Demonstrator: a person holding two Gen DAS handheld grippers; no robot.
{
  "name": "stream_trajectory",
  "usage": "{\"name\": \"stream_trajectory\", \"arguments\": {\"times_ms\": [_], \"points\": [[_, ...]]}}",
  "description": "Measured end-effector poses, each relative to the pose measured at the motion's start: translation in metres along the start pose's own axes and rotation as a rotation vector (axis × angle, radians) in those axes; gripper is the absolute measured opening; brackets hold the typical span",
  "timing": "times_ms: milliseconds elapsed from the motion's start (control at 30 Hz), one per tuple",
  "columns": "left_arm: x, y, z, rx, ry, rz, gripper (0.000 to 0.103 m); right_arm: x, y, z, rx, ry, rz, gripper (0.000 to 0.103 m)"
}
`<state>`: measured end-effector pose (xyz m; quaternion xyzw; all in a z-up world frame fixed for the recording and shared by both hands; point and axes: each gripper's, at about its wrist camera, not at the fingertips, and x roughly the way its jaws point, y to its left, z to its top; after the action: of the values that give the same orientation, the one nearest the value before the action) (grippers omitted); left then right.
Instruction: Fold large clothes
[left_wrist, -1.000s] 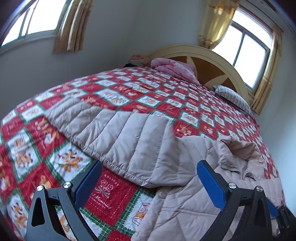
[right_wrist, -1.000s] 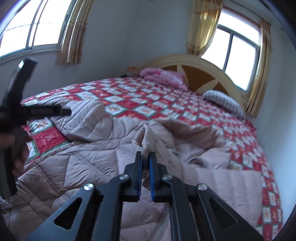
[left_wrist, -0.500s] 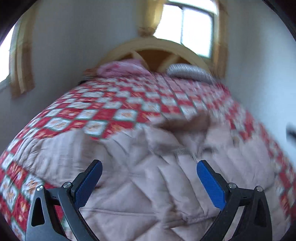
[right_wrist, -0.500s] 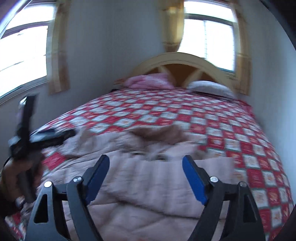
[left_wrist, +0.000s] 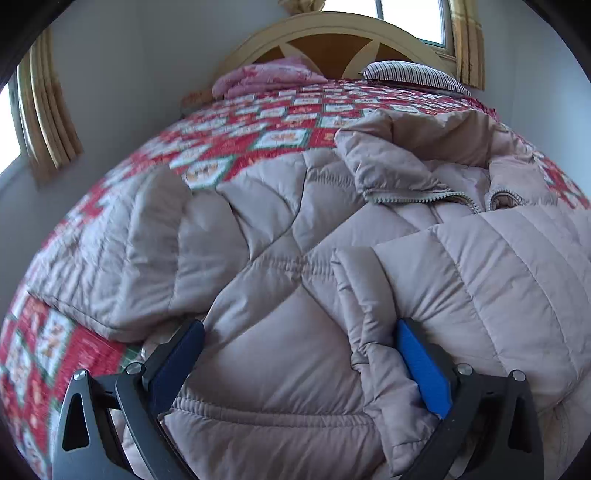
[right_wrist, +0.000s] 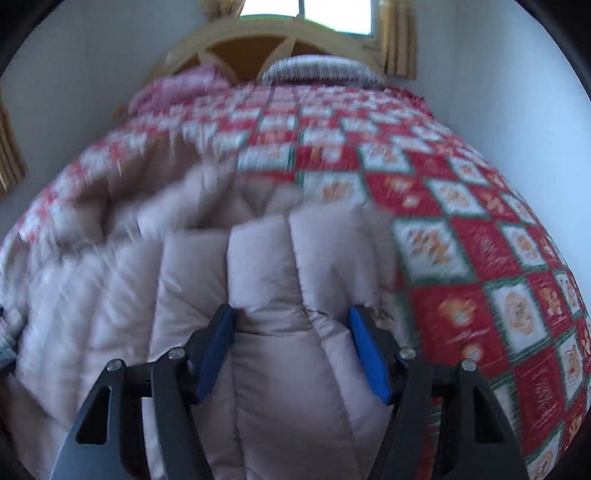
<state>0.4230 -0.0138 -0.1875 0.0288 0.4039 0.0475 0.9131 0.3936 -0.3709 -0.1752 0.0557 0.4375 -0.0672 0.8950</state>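
A large beige quilted down jacket (left_wrist: 280, 258) lies spread on the bed, its collar and zipper (left_wrist: 454, 195) toward the headboard. One sleeve lies folded across the body at the right (left_wrist: 498, 266). My left gripper (left_wrist: 299, 332) is open, low over the jacket's hem, with quilted fabric bulging between the blue pads (left_wrist: 421, 362). My right gripper (right_wrist: 291, 321) is open, pressed down on a padded part of the jacket (right_wrist: 280, 266) near its right edge, fabric between the pads. The right view is blurred.
The bed carries a red, white and green patterned quilt (left_wrist: 266, 122) (right_wrist: 461, 229). A pink blanket (left_wrist: 266, 75), a striped pillow (left_wrist: 413, 74) and a curved wooden headboard (left_wrist: 332, 33) are at the far end. Walls, curtains and windows surround the bed.
The right gripper opened from shut and dropped onto the jacket near its right edge. The left gripper swung from the jacket's left side to over its hem. A sleeve now lies folded across the body.
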Motion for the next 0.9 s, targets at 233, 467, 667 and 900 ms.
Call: {"name": "stream_trajectory", "arguments": {"times_ms": [233,467,667,900], "points": [[-0.001,-0.010,-0.002,-0.013,0.001,-0.010,0.102,-0.018,0.000,0.005,-0.003,0.041,-0.078,0.066],[-0.003,-0.006,-0.005,-0.025,0.005,-0.008,0.102,-0.068,0.057,0.023,-0.056,-0.069,-0.026,0.070],[-0.005,-0.002,-0.009,-0.043,0.007,-0.016,0.102,-0.005,0.075,-0.005,-0.041,0.056,-0.031,0.071],[-0.003,-0.001,-0.007,-0.045,0.010,-0.019,0.102,0.005,0.070,-0.023,-0.023,0.037,-0.029,0.072]]}}
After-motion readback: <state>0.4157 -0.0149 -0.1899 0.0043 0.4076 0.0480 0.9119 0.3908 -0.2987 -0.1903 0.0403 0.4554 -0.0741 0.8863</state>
